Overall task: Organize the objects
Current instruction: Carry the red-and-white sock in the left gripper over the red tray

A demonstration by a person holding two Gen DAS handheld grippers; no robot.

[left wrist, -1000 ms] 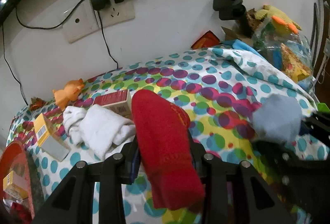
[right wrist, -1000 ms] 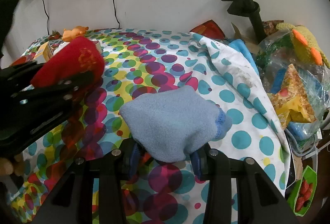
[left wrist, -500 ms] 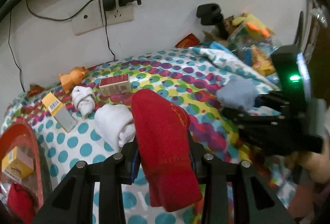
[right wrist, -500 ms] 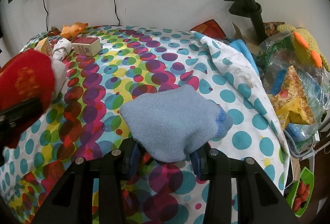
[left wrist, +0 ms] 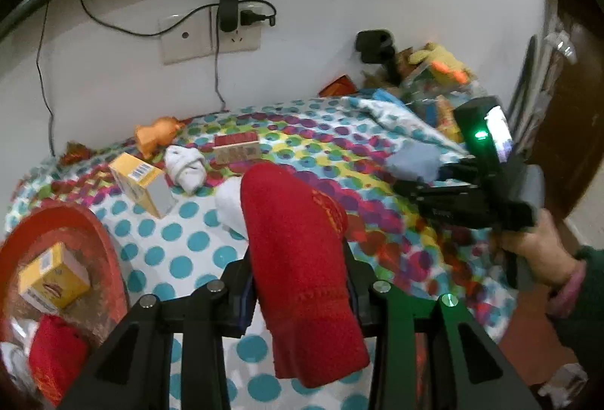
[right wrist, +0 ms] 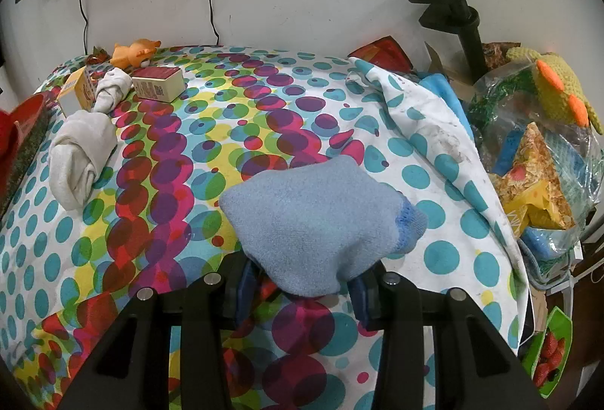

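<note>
Left wrist view: at the bottom centre, the left tool (left wrist: 298, 281) is clamped on a red sock (left wrist: 298, 251), whose toe end droops over the front of the jaws. Lower left, a red tray (left wrist: 109, 244) holds a yellow box (left wrist: 53, 278) and a second red bundle (left wrist: 53, 353). Just beyond the sock lies a white sock roll (left wrist: 228, 202) on the dotted tabletop (left wrist: 181, 240). At mid right a hand (left wrist: 536, 251) holds the right tool (left wrist: 434, 179), which pinches a blue sock (left wrist: 415, 161) above the cloth. Farther back sit a yellow-and-grey box (left wrist: 141, 187), a knotted white sock (left wrist: 187, 166), a red-topped box (left wrist: 236, 147) and an orange toy (left wrist: 154, 136). Highest in the frame is a wall socket (left wrist: 211, 36) with a black charger.

Right wrist view: at the bottom centre, the right tool (right wrist: 302, 285) is closed on the blue sock (right wrist: 317, 221), which bulges out ahead of the blue pads (right wrist: 360, 295). At mid left the white sock roll (right wrist: 81, 157) lies on the tabletop (right wrist: 188, 145); behind it are the knotted white sock (right wrist: 111, 91), the yellow-and-grey box (right wrist: 77, 91), the red-topped box (right wrist: 158, 83) and the orange toy (right wrist: 134, 53). At the right edge a clear bag (right wrist: 528, 153) of clutter and a yellow knitted toy (right wrist: 555, 93) sit by a black clamp (right wrist: 453, 10).
</note>
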